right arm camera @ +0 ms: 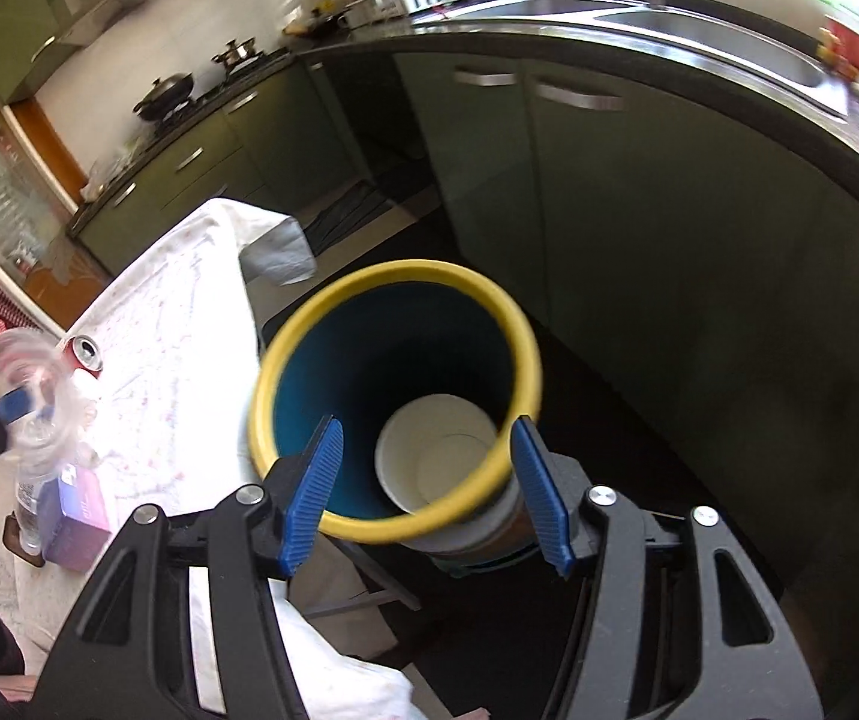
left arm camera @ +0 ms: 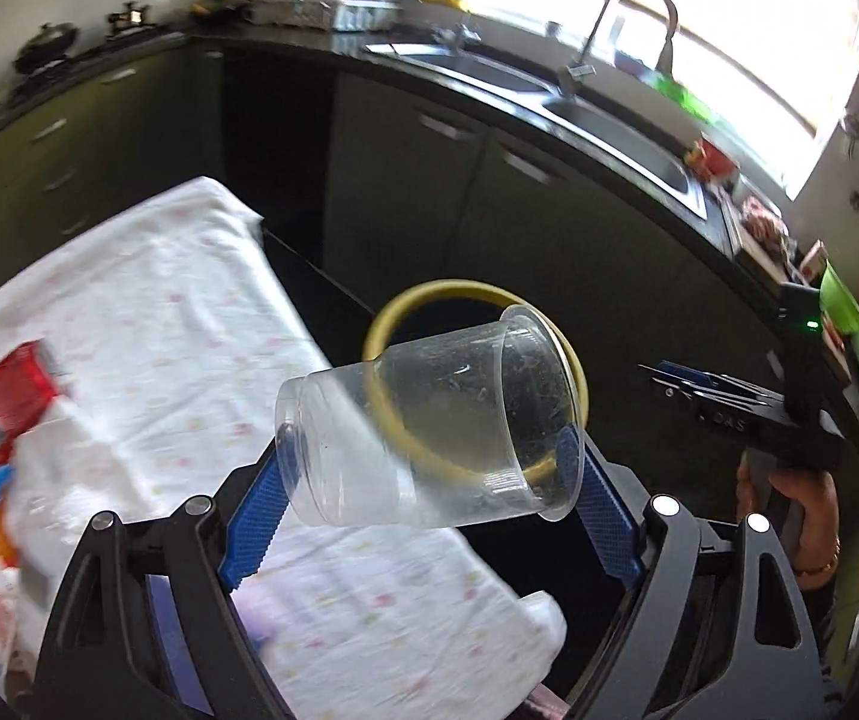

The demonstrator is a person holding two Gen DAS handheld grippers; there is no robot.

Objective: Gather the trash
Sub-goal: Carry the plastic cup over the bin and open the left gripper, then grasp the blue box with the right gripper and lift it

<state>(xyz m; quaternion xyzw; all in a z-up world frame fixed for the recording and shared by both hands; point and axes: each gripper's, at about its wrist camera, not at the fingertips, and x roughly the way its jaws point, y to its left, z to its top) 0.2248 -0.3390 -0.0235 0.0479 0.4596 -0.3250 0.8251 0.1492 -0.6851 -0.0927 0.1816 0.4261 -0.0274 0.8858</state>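
Note:
My left gripper (left arm camera: 426, 444) is shut on a clear plastic cup (left arm camera: 429, 432), which lies sideways between the blue pads, base to the left and mouth to the right. Behind the cup stands a yellow-rimmed bin (left arm camera: 459, 288) beside the table. In the right wrist view the bin (right arm camera: 393, 276) is seen from above, blue inside, with a white paper cup (right arm camera: 435, 462) at its bottom. My right gripper (right arm camera: 428, 426) hovers over the bin's near rim, its pads apart and nothing between them. The left gripper (right arm camera: 3, 408) with the blurred clear cup (right arm camera: 39, 372) shows at the far left.
A table under a white patterned cloth (left arm camera: 159, 330) carries a red packet (left arm camera: 9, 402), a red can (right arm camera: 84, 354), a water bottle (right arm camera: 30, 480) and a purple box (right arm camera: 78, 510). Green cabinets and a dark counter with a sink (left arm camera: 627, 138) curve behind the bin.

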